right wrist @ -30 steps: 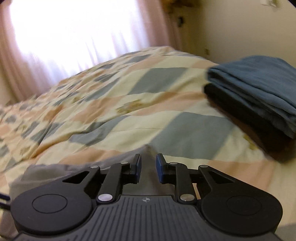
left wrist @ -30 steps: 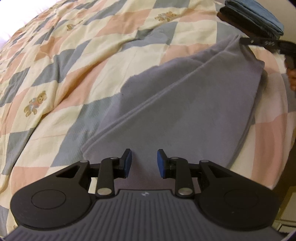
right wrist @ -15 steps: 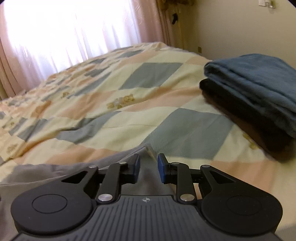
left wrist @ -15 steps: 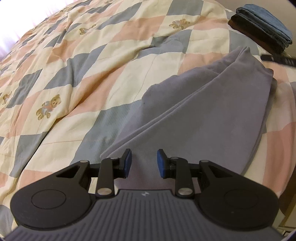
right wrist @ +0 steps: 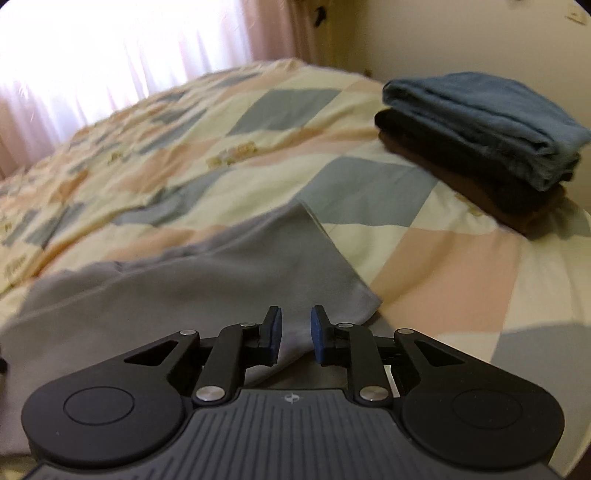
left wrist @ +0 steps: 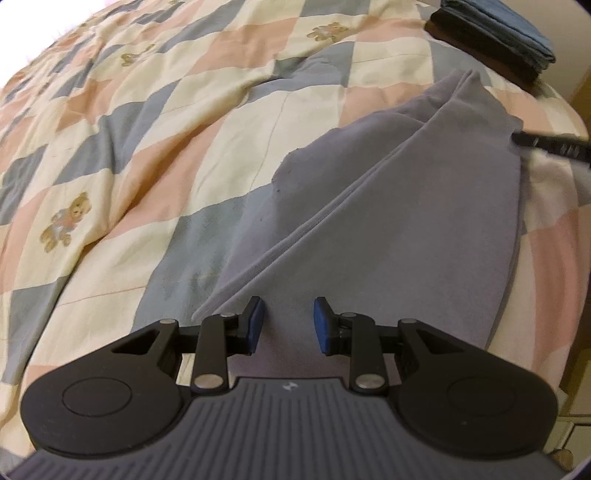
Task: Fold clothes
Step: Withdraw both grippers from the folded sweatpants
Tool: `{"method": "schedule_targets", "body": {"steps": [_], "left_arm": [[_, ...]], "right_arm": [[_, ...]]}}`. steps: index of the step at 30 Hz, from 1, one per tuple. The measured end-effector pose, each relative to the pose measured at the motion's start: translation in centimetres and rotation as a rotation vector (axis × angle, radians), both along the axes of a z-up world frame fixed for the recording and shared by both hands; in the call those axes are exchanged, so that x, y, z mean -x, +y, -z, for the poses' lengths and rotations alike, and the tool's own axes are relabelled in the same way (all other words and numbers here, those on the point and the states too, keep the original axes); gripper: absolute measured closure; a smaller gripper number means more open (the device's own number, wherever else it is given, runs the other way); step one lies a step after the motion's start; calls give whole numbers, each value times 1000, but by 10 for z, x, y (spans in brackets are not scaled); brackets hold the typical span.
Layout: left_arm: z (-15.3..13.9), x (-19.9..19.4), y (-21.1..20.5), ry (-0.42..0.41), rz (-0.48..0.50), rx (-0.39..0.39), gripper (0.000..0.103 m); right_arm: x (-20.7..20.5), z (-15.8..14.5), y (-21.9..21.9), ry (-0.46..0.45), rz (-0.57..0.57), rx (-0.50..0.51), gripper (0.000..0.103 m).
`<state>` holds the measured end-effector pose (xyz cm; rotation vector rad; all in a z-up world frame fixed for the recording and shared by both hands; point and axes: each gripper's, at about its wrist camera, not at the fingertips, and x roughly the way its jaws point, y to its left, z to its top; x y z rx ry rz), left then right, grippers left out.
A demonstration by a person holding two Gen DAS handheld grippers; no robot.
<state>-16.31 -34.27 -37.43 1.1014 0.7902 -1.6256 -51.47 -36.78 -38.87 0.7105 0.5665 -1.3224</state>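
A grey garment (left wrist: 406, 206) lies folded lengthwise on the checked quilt (left wrist: 147, 129). My left gripper (left wrist: 287, 323) is open, its blue pads (left wrist: 255, 321) hovering just over the garment's near end, holding nothing. My right gripper (right wrist: 295, 332) is open over the garment's other end (right wrist: 207, 280), near its right corner; no cloth is pinched between the pads. Part of the right gripper (left wrist: 550, 144) shows at the far right edge of the left wrist view, beside the garment's side.
A stack of folded clothes, blue on top of dark ones (right wrist: 480, 125), sits on the quilt to the far right, also in the left wrist view (left wrist: 495, 33). The bed edge drops off at the right (left wrist: 554, 295). Curtains and a bright window (right wrist: 110, 55) lie beyond the bed.
The right gripper has opened a little and pulled back from the garment's corner, which now lies flat. The left gripper has drawn back slightly; it stays open.
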Motion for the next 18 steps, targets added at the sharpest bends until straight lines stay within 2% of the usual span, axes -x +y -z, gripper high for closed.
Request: {"method": "schedule_targets", "body": {"steps": [6, 8, 11, 14, 18], "left_arm": [[3, -17, -4, 78, 79, 1, 77], [1, -22, -4, 85, 116, -1, 77], [-8, -29, 1, 73, 184, -4, 77], [-19, -34, 9, 40, 242, 2, 77], [-29, -40, 18, 20, 267, -5, 75]], "right_arm": [[-33, 29, 12, 33, 110, -48, 81], [-40, 24, 17, 44, 185, -30, 81], [-57, -1, 38, 54, 289, 18, 81], [-85, -34, 78, 35, 348, 52, 81], [-129, -71, 135, -7, 408, 50, 74]]}}
